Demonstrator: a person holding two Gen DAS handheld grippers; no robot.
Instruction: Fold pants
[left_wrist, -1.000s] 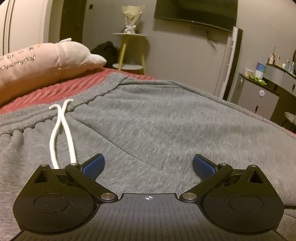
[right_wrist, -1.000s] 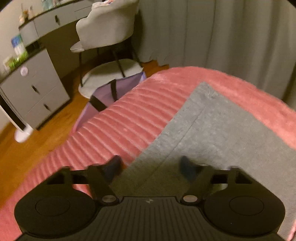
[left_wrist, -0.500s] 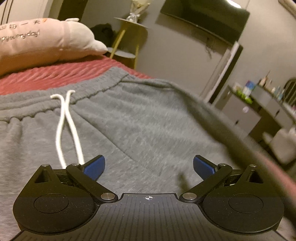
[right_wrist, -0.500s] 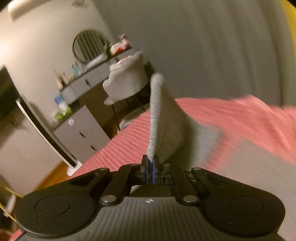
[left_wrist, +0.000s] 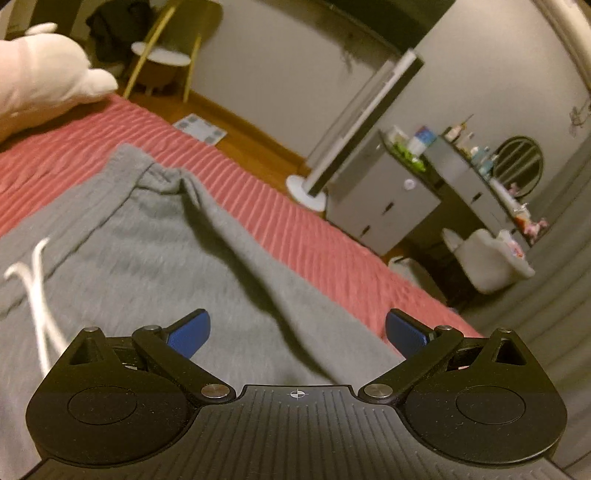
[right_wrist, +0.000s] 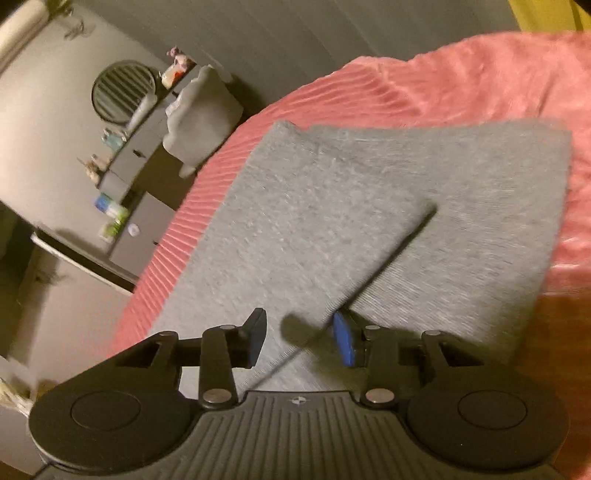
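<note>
Grey pants (left_wrist: 155, 266) lie spread across a bed's red ribbed blanket (left_wrist: 295, 236), with a white drawstring (left_wrist: 37, 295) trailing at the waistband end. The left tongs (left_wrist: 297, 332) hang above the fabric, tilted downward, their blue pads (left_wrist: 188, 332) set wide apart with nothing between them; a raised ridge of cloth runs from just ahead of them toward the far waist corner. In the right wrist view, the right tongs (right_wrist: 299, 341) point down over the pants (right_wrist: 369, 221), where one grey layer lies folded over another, its edge running diagonally toward the right-hand pad (right_wrist: 343, 343). The right jaws are opening, the fabric lying below them rather than pinched. A pale plush pillow (left_wrist: 40, 74) sits at the bed's far left.
</note>
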